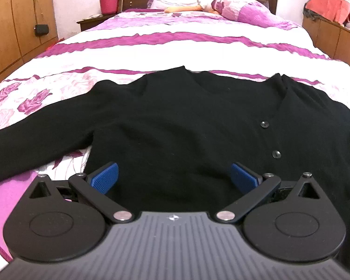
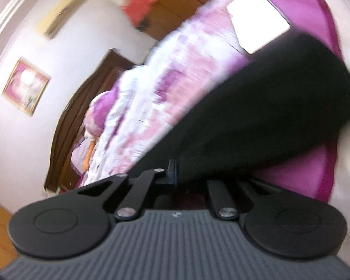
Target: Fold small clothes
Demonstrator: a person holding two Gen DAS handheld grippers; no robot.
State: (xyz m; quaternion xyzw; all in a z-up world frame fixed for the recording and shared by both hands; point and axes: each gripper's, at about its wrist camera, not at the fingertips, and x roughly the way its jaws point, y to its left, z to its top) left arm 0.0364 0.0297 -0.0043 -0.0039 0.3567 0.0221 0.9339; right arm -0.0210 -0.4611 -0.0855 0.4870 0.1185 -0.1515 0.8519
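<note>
While the black cardigan (image 1: 175, 121) lies spread, front up, across the floral bedspread (image 1: 151, 51), the left gripper (image 1: 173, 177) hovers at its near hem with jaws released and nothing between the blue pads (image 1: 105, 177). The right gripper (image 2: 175, 172), in a blurred, tilted view, has its jaws clenched on a dark sleeve (image 2: 256, 116) of the garment. Judged soft, light and limp, the knit would sag and stretch; hems, cuffs and shoulder seams offer the firmest hold, clear of the buttons (image 1: 264, 124).
</note>
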